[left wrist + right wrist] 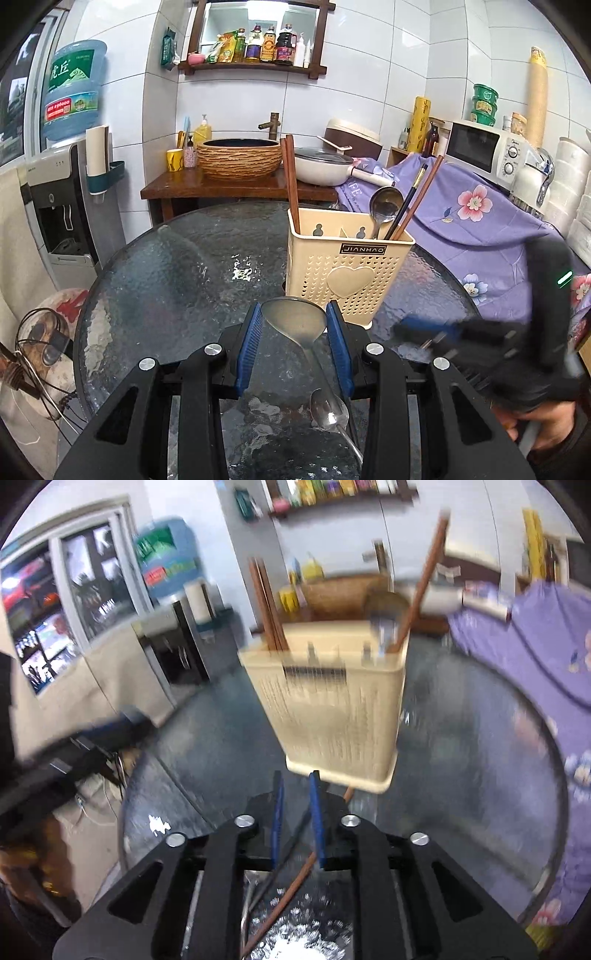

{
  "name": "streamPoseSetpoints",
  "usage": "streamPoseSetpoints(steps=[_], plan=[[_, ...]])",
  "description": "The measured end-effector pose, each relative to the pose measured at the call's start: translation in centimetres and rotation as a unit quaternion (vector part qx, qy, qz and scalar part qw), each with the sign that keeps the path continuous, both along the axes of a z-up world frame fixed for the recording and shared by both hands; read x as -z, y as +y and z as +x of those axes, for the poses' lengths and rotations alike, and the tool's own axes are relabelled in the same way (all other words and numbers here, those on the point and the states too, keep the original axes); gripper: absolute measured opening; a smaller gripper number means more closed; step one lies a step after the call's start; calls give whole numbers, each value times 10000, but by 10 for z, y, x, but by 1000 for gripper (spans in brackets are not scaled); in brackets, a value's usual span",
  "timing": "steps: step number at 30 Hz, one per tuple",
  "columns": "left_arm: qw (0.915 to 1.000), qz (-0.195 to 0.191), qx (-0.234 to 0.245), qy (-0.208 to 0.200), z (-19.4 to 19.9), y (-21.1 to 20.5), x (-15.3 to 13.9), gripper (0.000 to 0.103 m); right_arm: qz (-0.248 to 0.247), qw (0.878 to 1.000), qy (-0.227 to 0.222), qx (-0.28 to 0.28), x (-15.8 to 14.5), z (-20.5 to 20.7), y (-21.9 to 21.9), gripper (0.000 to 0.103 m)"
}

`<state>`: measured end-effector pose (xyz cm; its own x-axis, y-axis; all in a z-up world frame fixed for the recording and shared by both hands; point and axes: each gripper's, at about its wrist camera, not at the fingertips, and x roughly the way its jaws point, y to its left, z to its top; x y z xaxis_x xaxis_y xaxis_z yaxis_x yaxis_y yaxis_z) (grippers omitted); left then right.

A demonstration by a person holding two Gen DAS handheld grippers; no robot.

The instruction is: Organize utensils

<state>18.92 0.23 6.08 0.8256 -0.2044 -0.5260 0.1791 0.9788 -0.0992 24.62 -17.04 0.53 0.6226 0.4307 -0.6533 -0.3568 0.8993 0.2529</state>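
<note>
Your left gripper [294, 317]: blue fingers [250, 341] clamped on the bowl of a large steel ladle [293, 319], handle trailing back toward you, held low over the glass table [166, 266] just in front of the holder. Beneath it, a small spoon [328, 410] lies loose on the glass, its handle cut off at the frame edge. Centre: the cream perforated utensil holder [351, 269] stands upright on the table, already carrying a pair of brown chopsticks [291, 181] at its left corner and, at the right, a steel spoon [386, 205] with more chopsticks [413, 199] leaning beside it. Your right gripper [295, 779]: fingers nearly together with a narrow gap showing; a brown chopstick [288, 893] lies on the table running under and between them, but whether they grip it you cannot tell from that view. Step in hand, by my reading: stowing the ladle; next you lift it above the rim and tip it handle-down into a free compartment. Hard to make out: the right wrist view is motion-blurred throughout, a grey utensil beside the chopstick is unidentifiable, and the holder's inner dividers are mostly hidden.
</note>
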Motion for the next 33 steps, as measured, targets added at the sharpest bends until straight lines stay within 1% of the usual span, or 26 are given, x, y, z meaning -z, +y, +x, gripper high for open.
streamPoseSetpoints(steps=[3,5,6,8,10,11,12,15,18,19,22,24,25,26,28,30,31,33], plan=[[10000,4,-12,25,0,1,1,35,-243,9986,439,179,34,10,6,22],[10000,-16,-22,34,0,3,2,35,-438,9961,626,445,50,14,6,22],[10000,-23,-29,26,0,3,1,35,-516,9947,641,617,55,15,3,22],[10000,-32,-27,1,-1,4,-1,35,-540,9931,632,826,58,15,-3,23],[10000,-38,-18,-35,-2,4,-3,35,-575,9922,612,923,60,13,-8,34],[10000,-39,-15,-44,-2,4,-3,35,-633,9912,599,995,60,13,-12,44],[10000,-41,-8,-53,-2,4,-4,35,-667,9904,609,1049,61,13,-14,46],[10000,-46,26,-76,-1,3,-5,35,-799,9877,694,1148,66,18,-20,46],[10000,-38,54,-70,-1,1,-5,35,-736,9862,865,1205,71,25,-23,46],[10000,-30,65,-66,-1,0,-5,35,-740,9857,830,1264,72,27,-25,45],[9999,-3,88,-58,0,-1,-4,35,-679,9850,840,1344,73,35,-30,38],[9999,7,101,-53,1,-2,-4,35,-696,9847,846,1356,73,40,-31,20],[9999,5,106,-51,1,-3,-4,35,-702,9845,854,1363,72,42,-32,16],[9999,2,112,-55,2,-3,-4,35,-713,9843,868,1358,72,45,-34,10],[9999,-5,115,-71,2,-4,-5,35,-622,9852,892,1327,72,47,-36,10],[9999,-11,119,-82,3,-5,-6,35,-323,9865,931,1310,72,48,-43,9],[9999,-13,122,-92,3,-4,-6,35,-249,9866,925,1319,72,50,-46,9],[9999,-7,129,-101,3,-5,-7,35,-75,9881,804,1305,67,48,-51,8]])
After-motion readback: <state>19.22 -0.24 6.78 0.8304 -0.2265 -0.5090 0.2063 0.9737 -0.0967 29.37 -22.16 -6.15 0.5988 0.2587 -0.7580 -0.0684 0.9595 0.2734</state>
